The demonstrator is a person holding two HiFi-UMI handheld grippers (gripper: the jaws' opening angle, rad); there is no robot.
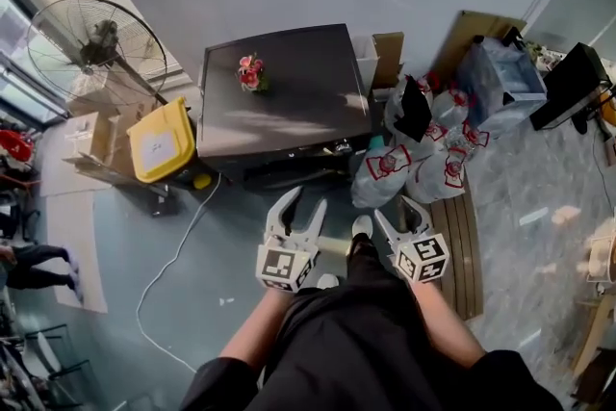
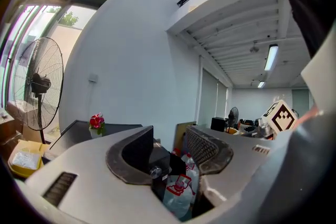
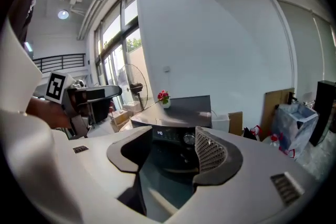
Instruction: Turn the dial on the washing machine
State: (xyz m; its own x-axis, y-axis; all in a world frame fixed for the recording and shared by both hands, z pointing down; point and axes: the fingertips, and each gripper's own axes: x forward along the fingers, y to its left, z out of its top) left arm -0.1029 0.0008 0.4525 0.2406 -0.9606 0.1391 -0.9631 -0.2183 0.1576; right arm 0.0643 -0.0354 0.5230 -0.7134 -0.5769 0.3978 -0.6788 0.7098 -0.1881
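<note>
Dark grey flat-topped washing machine (image 1: 284, 96) is sitting against the pale wall. A person in black clothes is standing right in front of it, holding both tools low near its front edge.

Left gripper (image 1: 303, 199) is hanging released just in front of the machine's front face, jaws wide apart, nothing clamped. In the left gripper view the jaws are framing the machine's front right corner, with clear plastic water bottles with red labels (image 2: 177, 191) beyond it. The pads are touching neither.

Right gripper (image 1: 397, 212) is also sitting released, off the machine's right front corner. In the right gripper view its jaws are gaping with nothing between them, looking straight at the machine's dark control panel. The round silver-rimmed dial (image 3: 189, 138) is showing on that front panel, right of the lit display. It's lining up near the ribbed right pad in the frame but is clearly apart from it, so no contact.

Around the machine:
- A small pot of red flowers (image 1: 250, 72) is standing on its top, rear left.
- A large round wire-cage floor fan (image 1: 96, 38) is standing off its left side.
- A yellow-lidded bin (image 1: 162, 141) is sitting just beside its left side.
- A white cable (image 1: 173, 250) is trailing over the floor off its front left.
- The bottles are piling up at its right side.
- A brown cardboard sheet (image 1: 388, 58) is leaning at its rear right.
- A slatted wooden pallet (image 1: 469, 245) is lying on the floor off its front right.
</note>
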